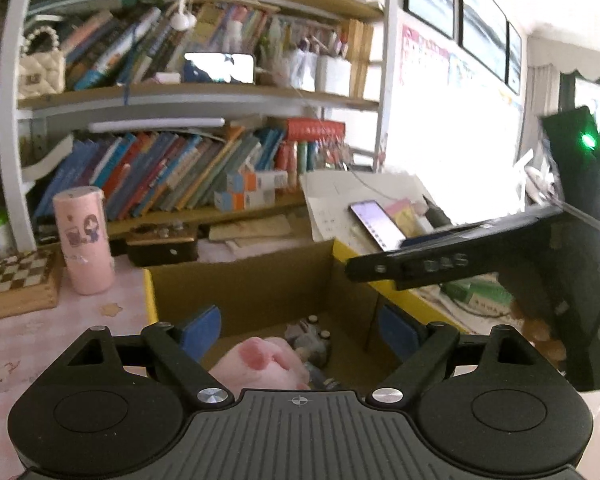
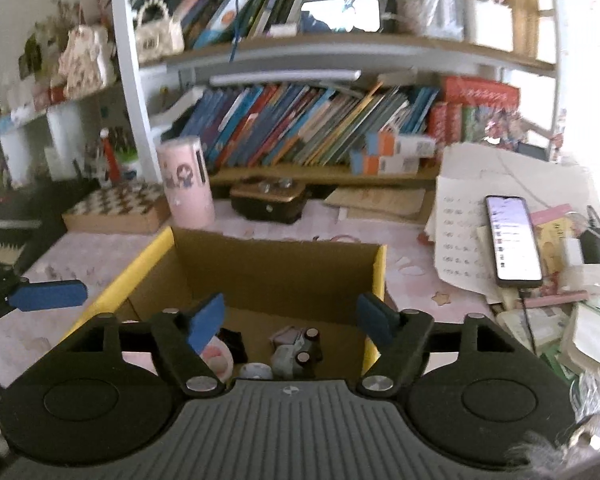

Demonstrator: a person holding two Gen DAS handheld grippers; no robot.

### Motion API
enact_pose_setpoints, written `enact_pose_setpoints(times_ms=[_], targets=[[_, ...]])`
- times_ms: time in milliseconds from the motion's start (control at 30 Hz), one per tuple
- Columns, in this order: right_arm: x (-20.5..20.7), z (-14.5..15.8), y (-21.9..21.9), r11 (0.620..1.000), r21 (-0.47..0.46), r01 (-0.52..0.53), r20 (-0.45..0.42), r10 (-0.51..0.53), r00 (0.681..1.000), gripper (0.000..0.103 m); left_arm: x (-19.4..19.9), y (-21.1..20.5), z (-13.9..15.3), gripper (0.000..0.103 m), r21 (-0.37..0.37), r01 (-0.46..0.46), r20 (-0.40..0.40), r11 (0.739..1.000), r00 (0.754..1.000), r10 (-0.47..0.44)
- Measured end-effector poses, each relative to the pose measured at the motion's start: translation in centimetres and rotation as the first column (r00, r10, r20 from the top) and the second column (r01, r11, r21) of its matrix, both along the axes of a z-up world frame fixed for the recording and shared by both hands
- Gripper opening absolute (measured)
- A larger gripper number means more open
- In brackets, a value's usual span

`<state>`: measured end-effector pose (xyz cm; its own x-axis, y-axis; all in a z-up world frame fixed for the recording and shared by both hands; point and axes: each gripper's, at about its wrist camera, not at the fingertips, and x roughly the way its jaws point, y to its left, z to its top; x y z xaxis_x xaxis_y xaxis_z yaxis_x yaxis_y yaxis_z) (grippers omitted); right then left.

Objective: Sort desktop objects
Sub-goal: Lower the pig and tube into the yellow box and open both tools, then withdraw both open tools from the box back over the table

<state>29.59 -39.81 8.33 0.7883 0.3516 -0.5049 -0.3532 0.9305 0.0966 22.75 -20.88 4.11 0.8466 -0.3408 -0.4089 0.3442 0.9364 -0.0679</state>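
Note:
An open cardboard box (image 1: 240,280) with yellow rims stands on the pink desk. Inside it lie a pink plush toy (image 1: 260,360) and small toy cars (image 1: 312,340). My left gripper (image 1: 300,330) hangs over the box, open, nothing between its blue pads. In the right wrist view the same box (image 2: 276,268) holds a toy car (image 2: 296,350), a pink item (image 2: 220,356) and a small black item (image 2: 234,342). My right gripper (image 2: 291,322) is open above it, empty. The left gripper's blue finger (image 2: 48,295) shows at the left edge.
A pink cylinder (image 1: 85,240), a chessboard (image 1: 16,280) and a dark case (image 2: 268,200) stand behind the box. A lit phone (image 2: 514,236) lies on stacked papers (image 2: 456,232) to the right. Crowded bookshelves (image 2: 300,128) rise at the back.

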Motion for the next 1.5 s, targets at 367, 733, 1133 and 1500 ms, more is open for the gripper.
enact_pose_setpoints(times_ms=[367, 733, 1133, 1500], targets=[[-6.9, -0.1, -2.1, 0.980, 0.053, 0.191, 0.037, -0.193, 0.980, 0.088, -4.1, 3.9, 0.5, 0.096, -0.045, -0.067, 0.011, 0.997, 0.998, 0.068], [-12.6, -3.4, 0.6, 0.959, 0.047, 0.280, -0.073, -0.276, 0.958, 0.090, -7.4, 7.8, -1.7, 0.096, -0.048, -0.090, -0.067, 0.995, 0.994, 0.087], [-17.8, -6.0, 7.6, 0.962, 0.038, 0.269, -0.177, -0.259, 0.950, 0.090, -11.3, 12.2, -3.7, 0.097, -0.021, -0.095, -0.146, 0.995, 0.985, 0.091], [-21.5, -6.7, 14.1, 0.978, 0.029, 0.205, -0.213, -0.194, 0.958, 0.090, -14.7, 16.5, -4.7, 0.097, -0.025, -0.126, -0.198, 0.992, 0.973, 0.118]])
